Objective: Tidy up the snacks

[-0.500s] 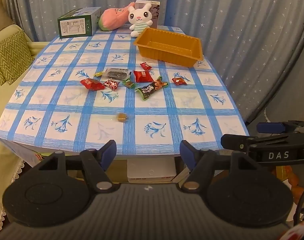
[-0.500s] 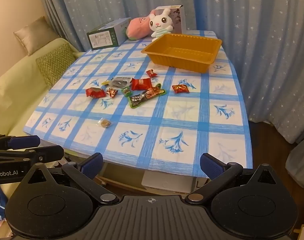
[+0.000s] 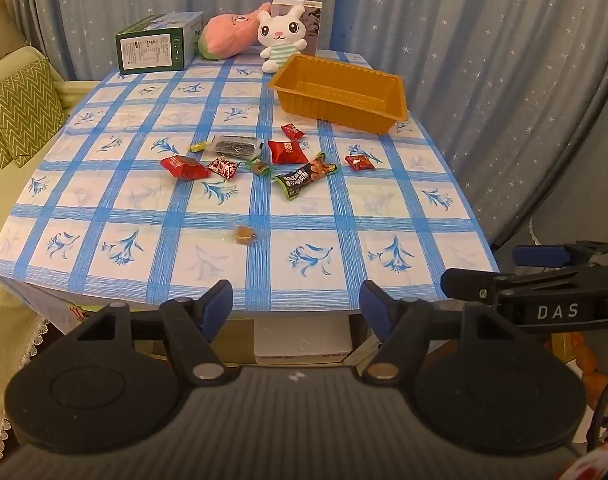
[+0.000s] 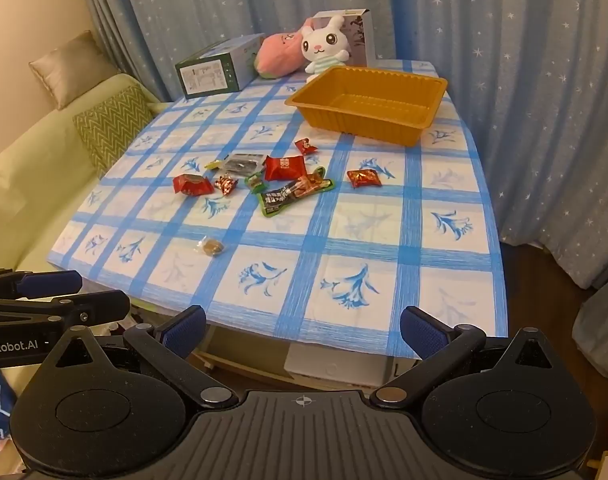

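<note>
Several wrapped snacks lie mid-table: red packets (image 3: 287, 151) (image 4: 283, 168), a green-and-brown packet (image 3: 306, 175) (image 4: 294, 194), a dark packet (image 3: 235, 147), and a lone brown candy (image 3: 244, 235) (image 4: 212, 246) nearer the front. An empty orange tray (image 3: 340, 114) (image 4: 368, 122) sits behind them at the back right. My left gripper (image 3: 296, 306) hovers open before the table's front edge, nothing between its fingers. My right gripper (image 4: 302, 330) is open too, just off the front edge, and appears from the side in the left wrist view (image 3: 544, 276).
A green box (image 3: 156, 46), a pink plush (image 3: 230, 36), a white rabbit toy (image 3: 282, 36) and a small carton (image 4: 358, 34) line the table's back edge. A sofa with cushions (image 3: 20, 112) stands to the left. Curtains (image 3: 484, 60) hang behind and right.
</note>
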Available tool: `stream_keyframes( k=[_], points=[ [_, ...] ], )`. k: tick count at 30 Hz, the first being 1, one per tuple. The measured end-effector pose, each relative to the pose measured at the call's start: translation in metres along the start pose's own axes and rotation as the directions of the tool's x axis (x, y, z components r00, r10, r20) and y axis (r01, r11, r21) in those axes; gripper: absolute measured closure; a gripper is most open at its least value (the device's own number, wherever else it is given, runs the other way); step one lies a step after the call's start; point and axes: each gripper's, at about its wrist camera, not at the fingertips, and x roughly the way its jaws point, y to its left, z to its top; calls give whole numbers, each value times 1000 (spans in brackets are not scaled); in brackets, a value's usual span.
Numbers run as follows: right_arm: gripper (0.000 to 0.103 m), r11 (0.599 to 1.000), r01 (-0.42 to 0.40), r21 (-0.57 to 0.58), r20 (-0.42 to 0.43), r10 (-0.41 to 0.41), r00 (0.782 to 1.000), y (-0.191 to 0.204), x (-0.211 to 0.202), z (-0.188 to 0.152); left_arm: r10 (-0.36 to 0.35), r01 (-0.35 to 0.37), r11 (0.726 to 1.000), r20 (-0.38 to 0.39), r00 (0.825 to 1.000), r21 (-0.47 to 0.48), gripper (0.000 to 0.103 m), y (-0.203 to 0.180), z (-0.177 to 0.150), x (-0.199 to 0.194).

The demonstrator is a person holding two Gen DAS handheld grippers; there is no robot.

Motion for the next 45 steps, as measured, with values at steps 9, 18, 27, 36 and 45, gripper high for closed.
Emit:
stream_keyframes(
  k=[9,18,27,36,45],
  points=[
    [0,1000,-2,4,2,2,1000,0,-1,1,0,0,1000,-1,1000,2,35,0,0,0],
    [0,1000,-4,4,2,4,1000,-2,-1,1,1,-1,1000,-3,1000,2,35,0,0,0],
    [0,1000,-6,5,2,6,1000,0,0,2,2,-2,1000,-3,1000,2,35,0,0,0],
    [0,1000,-7,4,3,7,1000,1,1,2,1,-1,1000,-3,1000,3,35,0,0,0],
    [0,1000,-8,4,3,8,1000,1,1,3,2,-2,1000,-4,1000,2,35,0,0,0]
  ],
)
